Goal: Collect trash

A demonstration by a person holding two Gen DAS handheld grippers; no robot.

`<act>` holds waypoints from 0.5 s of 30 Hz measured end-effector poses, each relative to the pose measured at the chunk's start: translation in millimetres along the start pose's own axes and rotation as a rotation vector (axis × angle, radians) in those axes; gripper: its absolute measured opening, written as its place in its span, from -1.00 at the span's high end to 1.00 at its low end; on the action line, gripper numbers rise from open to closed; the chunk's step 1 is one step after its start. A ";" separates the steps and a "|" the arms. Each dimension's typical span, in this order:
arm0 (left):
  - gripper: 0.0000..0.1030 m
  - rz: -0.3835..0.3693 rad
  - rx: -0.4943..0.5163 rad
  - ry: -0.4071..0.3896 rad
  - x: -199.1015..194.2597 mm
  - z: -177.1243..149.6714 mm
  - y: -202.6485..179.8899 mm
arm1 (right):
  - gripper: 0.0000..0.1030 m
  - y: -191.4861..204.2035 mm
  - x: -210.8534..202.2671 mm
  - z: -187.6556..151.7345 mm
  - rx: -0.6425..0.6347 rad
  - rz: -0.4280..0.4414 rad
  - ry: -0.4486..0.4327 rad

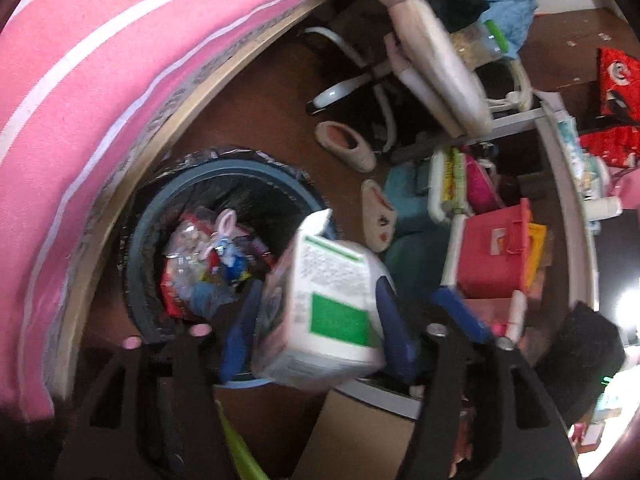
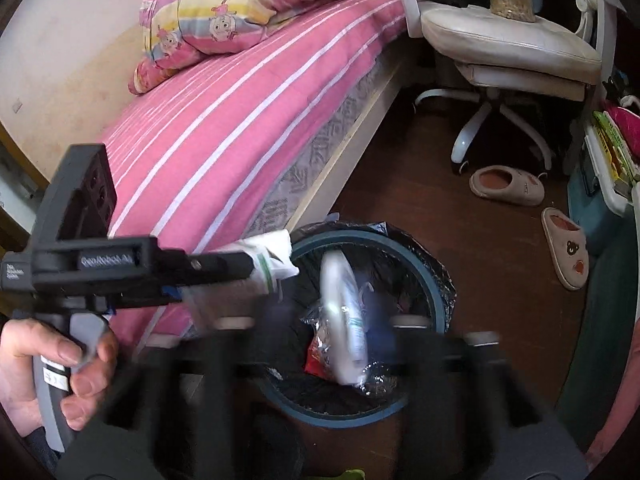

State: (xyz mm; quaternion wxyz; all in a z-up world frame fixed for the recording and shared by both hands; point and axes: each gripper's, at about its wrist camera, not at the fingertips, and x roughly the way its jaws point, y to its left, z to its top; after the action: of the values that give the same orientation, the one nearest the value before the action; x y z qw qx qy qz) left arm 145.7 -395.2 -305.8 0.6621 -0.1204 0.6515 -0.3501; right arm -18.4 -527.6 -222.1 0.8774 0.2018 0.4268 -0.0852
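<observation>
A round blue bin [image 1: 224, 168] lined with a black bag stands on the brown floor beside the bed, with wrappers and plastic inside. My left gripper [image 1: 320, 284] hovers at the bin's near rim, its blue fingers [image 1: 240, 320] spread, and a blurred white carton with green labels [image 1: 332, 280] sits loose between them. The right wrist view shows that left gripper [image 2: 256, 268] from the side, the carton [image 2: 272, 256] at its tip over the bin's rim [image 2: 436, 280]. My right gripper [image 2: 328, 312] is blurred and open above the bin, with a white bottle [image 2: 344, 320] smeared between its fingers.
The pink striped bed [image 2: 240, 120] runs along the bin's left. A white office chair [image 2: 500, 40] and two slippers [image 2: 506, 186] [image 2: 566, 254] lie beyond it. Red and white storage boxes [image 1: 492, 248] crowd the right. A hand [image 2: 32, 360] grips the left gripper's handle.
</observation>
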 end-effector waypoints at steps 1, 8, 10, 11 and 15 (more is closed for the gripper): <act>-0.45 0.008 -0.001 -0.008 1.4 1.3 -2.8 | -0.36 0.8 -4.8 0.2 -0.001 -0.006 -0.030; -0.73 0.009 -0.026 -0.095 -20.7 2.8 -5.9 | -0.70 7.9 -25.4 6.5 -0.038 -0.024 -0.066; -0.76 0.027 -0.004 -0.137 -31.7 0.1 -9.7 | -0.75 13.4 -38.9 2.9 -0.040 -0.013 -0.106; -0.76 0.032 0.008 -0.155 -37.2 -1.5 -12.4 | -0.76 14.1 -41.7 2.2 -0.039 -0.009 -0.113; -0.76 0.025 0.056 -0.235 -68.4 -14.5 -23.2 | -0.77 31.7 -58.3 -5.3 -0.080 0.007 -0.131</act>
State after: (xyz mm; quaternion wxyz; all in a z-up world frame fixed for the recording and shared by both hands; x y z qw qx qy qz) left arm 131.3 -365.3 -240.1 0.7415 -0.1338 0.5608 -0.3433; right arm -48.2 -498.0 -170.4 0.9111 0.1623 0.3708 -0.0780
